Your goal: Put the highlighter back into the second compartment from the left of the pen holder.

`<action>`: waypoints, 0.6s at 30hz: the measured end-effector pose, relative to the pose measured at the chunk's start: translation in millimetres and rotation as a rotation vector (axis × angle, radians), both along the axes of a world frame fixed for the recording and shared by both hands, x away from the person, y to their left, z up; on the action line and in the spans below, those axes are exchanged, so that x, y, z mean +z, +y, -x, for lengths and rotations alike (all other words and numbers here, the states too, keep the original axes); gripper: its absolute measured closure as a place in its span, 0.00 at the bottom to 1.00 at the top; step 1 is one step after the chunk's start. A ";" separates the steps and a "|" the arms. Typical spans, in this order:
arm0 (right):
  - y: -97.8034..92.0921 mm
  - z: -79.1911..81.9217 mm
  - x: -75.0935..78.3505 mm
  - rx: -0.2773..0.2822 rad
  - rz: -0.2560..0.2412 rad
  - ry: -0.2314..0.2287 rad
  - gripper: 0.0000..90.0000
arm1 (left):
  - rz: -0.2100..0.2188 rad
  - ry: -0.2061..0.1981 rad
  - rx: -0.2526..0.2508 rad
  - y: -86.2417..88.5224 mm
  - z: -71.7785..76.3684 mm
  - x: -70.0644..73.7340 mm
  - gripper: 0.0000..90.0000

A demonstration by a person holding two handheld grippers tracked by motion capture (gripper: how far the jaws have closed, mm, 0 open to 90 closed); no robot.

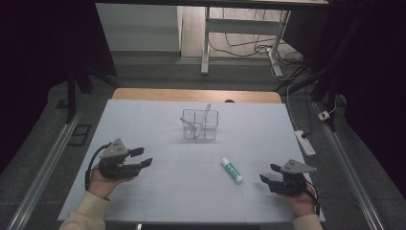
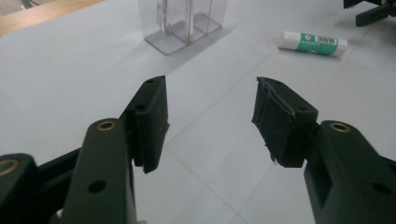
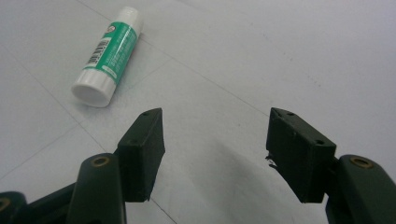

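Note:
A white and green glue stick lies flat on the white table, right of centre; it also appears in the left gripper view and the right gripper view. A clear two-compartment holder stands mid-table with a white stick-like item leaning inside; its base appears in the left gripper view. My left gripper rests open at the left, empty. Near the right edge, my right gripper is open too, just right of the glue stick. Both grippers' jaws stand wide apart with bare table between them.
The white table has bare surface between the grippers. A wooden strip runs along its far edge. On the floor beyond, a power strip and cables lie to the right; another table's legs stand behind.

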State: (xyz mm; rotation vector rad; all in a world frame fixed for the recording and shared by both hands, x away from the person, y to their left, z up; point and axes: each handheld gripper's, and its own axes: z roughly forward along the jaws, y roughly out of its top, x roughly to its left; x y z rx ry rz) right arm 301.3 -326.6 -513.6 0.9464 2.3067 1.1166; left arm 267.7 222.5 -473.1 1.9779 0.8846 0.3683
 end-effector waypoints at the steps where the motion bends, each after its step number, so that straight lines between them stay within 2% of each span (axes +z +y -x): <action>1: 0.0 -0.3 0.3 0.002 0.000 0.002 0.40 | -0.008 0.000 0.002 1.2 2.4 -1.5 0.50; 10: 3.1 -3.0 1.0 0.005 -0.005 -0.014 0.40 | -0.020 0.033 0.018 8.6 13.2 -17.5 0.49; 15: 6.2 -5.5 0.4 0.013 0.005 -0.020 0.41 | -0.055 0.038 0.022 11.8 20.1 -25.0 0.49; 18: 8.3 -6.7 1.2 0.023 -0.005 -0.041 0.41 | -0.044 0.049 0.033 15.6 20.8 -27.8 0.49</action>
